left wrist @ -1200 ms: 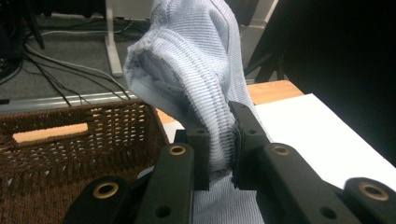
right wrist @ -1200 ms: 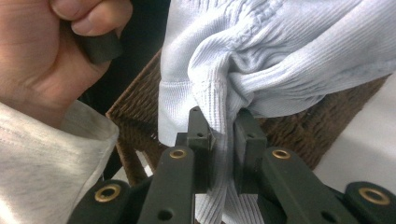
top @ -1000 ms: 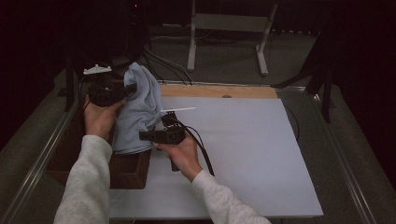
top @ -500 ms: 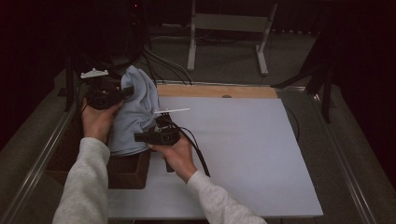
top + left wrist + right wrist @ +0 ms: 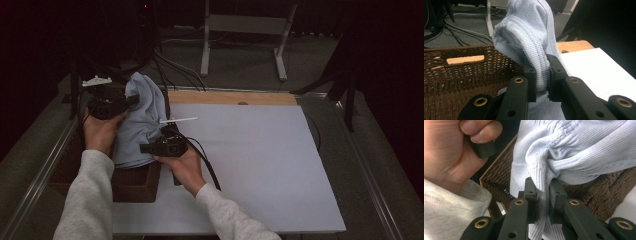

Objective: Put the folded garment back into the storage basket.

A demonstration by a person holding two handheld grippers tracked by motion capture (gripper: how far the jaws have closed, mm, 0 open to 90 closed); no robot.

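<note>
Pale blue knit sweater hangs over the wicker basket at the desk's left edge, pinched by the left tool and right tool; the right gripper view reveals the person's left hand clenched.

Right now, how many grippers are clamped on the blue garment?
2. The left gripper pinches a ribbed fold of the garment held up above the basket. The right gripper pinches a bunched fold lower down, by the basket's rim.
</note>
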